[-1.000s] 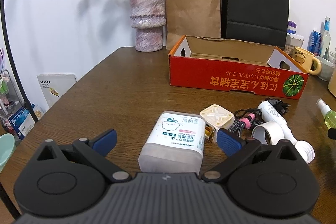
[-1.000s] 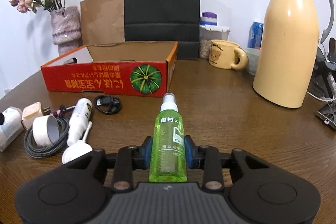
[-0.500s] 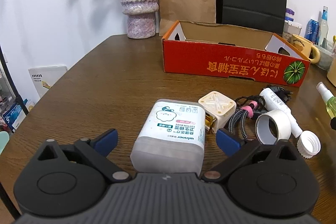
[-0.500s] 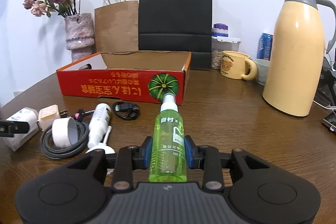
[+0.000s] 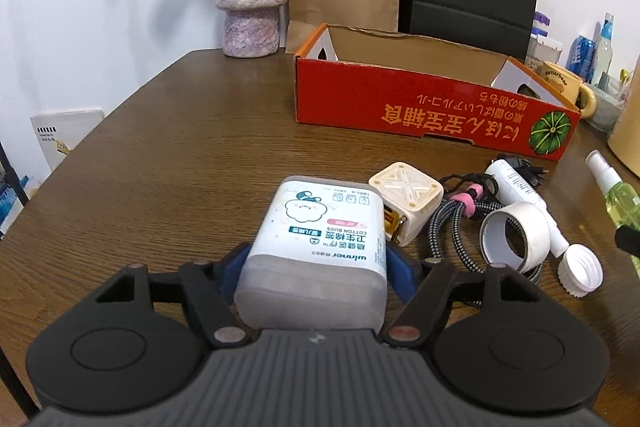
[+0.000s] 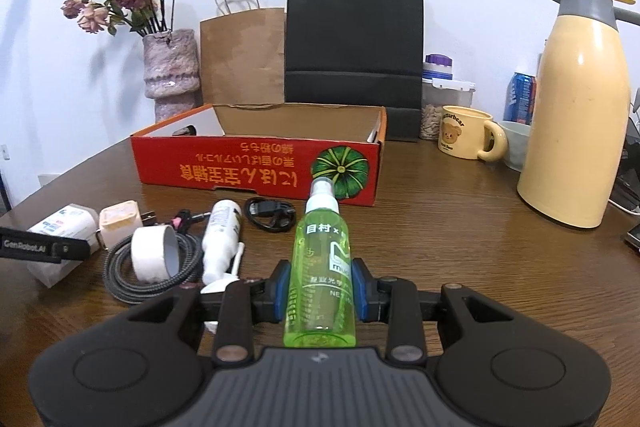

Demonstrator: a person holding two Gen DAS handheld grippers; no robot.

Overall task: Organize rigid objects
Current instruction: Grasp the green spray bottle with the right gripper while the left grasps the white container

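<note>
My left gripper (image 5: 316, 267) is shut on a white cotton bud box (image 5: 320, 247), its blue pads pressed on both sides. My right gripper (image 6: 320, 293) is shut on a green spray bottle (image 6: 322, 267), held above the table with the nozzle pointing forward. An open red cardboard box (image 6: 256, 171) with a pumpkin print stands behind; it also shows in the left wrist view (image 5: 432, 111). On the table lie a cream charger cube (image 5: 406, 201), a tape roll (image 5: 514, 237), a braided cable (image 5: 444, 227) and a white tube (image 5: 516, 187) with its cap (image 5: 580, 271).
A stone vase (image 6: 170, 71) with dried flowers, a brown paper bag (image 6: 242, 57) and a black bag (image 6: 354, 39) stand at the back. A bear mug (image 6: 466, 137), a cream thermos jug (image 6: 580, 107) and a can (image 6: 520, 97) stand to the right. A black cord (image 6: 270, 217) lies before the red box.
My left gripper has closed onto the cotton bud box, which was between open fingers before. My right gripper has risen slightly with the green bottle still held.
</note>
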